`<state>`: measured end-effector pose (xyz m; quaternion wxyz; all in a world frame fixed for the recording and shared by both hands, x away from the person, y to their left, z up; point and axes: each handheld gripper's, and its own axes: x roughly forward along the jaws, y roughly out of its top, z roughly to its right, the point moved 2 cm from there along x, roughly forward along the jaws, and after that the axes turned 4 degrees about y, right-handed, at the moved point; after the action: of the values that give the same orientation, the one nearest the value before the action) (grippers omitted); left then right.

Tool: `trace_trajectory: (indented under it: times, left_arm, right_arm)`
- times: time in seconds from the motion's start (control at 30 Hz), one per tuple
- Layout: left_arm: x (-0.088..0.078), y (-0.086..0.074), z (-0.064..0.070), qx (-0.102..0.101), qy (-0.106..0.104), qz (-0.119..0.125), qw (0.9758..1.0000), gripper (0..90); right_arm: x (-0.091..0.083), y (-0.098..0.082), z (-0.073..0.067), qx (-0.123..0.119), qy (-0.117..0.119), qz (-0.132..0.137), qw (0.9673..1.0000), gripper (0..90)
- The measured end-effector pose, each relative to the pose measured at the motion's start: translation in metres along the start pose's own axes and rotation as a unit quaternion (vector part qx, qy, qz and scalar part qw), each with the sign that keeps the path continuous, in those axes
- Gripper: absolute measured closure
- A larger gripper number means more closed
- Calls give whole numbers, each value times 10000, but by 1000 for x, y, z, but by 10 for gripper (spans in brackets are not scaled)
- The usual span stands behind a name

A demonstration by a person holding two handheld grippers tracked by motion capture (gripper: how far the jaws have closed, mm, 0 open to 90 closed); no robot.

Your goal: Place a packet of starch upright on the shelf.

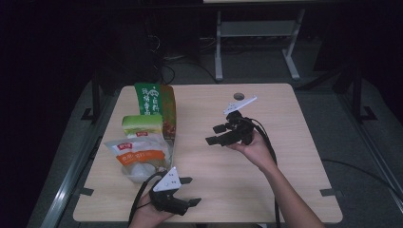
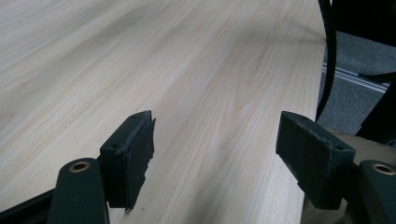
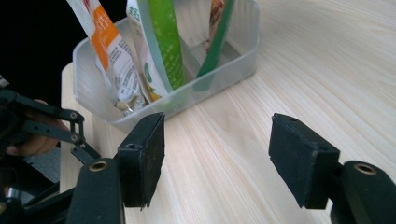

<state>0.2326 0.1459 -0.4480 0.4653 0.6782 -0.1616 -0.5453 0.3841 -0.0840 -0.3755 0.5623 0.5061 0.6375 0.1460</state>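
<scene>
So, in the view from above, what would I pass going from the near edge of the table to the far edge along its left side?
Left gripper → white and orange packet → light green packet → tall dark green bag, the three packs standing in a clear bin.

The left gripper (image 1: pixel 189 191) sits at about 6 o'clock on the table, held in the left hand (image 1: pixel 147 213), jaws spread wide and pointing toward 3 o'clock; its own view shows nothing between them. The right gripper (image 1: pixel 215 134) is near the centre, held in the right hand (image 1: pixel 252 147) with the forearm running in from 5 o'clock. Its jaws point toward 9 o'clock, wide apart and empty.
</scene>
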Motion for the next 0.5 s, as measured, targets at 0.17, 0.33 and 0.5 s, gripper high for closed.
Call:
trace_trajectory:
  times: [0.17, 0.33, 0.5]
  left_arm:
    - [2, 0, 0, -26, -5, 28, 10000, 273]
    - [2, 0, 0, 46, -20, -12, 10000, 273]
    - [1, 0, 0, 16, 5, -29, 10000, 273]
  right_arm:
    - [-9, -9, 3, 118, -39, -77, 9999, 340]
    - [-19, -19, 4, 185, -79, 6, 9998, 343]
    - [-27, -30, 7, 272, -143, -37, 9995, 339]
